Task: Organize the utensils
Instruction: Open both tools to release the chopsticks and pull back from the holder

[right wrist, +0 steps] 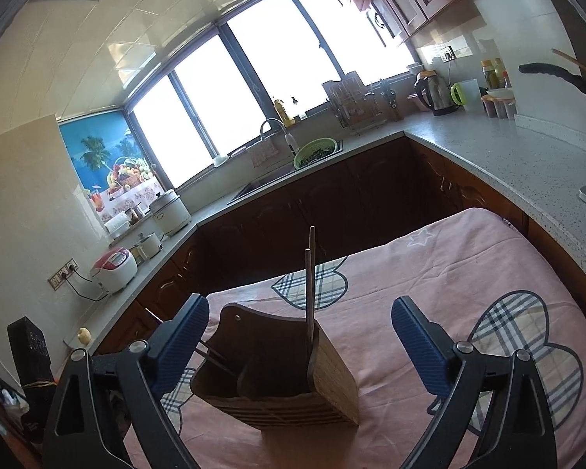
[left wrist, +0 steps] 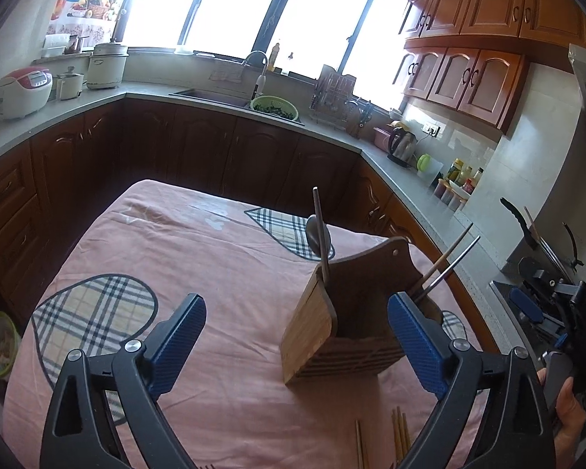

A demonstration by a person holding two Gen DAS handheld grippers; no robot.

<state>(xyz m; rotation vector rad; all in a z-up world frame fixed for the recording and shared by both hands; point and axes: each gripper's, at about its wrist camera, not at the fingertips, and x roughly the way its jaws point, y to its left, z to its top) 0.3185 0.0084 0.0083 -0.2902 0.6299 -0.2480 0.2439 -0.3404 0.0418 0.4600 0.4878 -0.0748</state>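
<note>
A wooden utensil holder [left wrist: 316, 336] [right wrist: 332, 375] stands on the pink tablecloth [left wrist: 215, 258]. A metal spoon [left wrist: 317, 234] and a dark stick lean in its left side, and two chopsticks [left wrist: 447, 264] lean out of its right side. In the right wrist view a pair of chopsticks [right wrist: 310, 285] stands upright in it. More loose chopsticks [left wrist: 399, 435] lie on the cloth at the near edge. My left gripper [left wrist: 297, 306] is open, just short of the holder, with nothing between its pads. My right gripper [right wrist: 301, 308] is open too, the holder ahead of its fingers and untouched.
A grey L-shaped counter [right wrist: 488, 148] runs behind and to the right of the table. On it are a sink with a green colander [left wrist: 274, 106], a kettle [left wrist: 401, 144], jars, a dish rack and a rice cooker [left wrist: 25, 92]. A hand [left wrist: 566, 406] is at the right edge.
</note>
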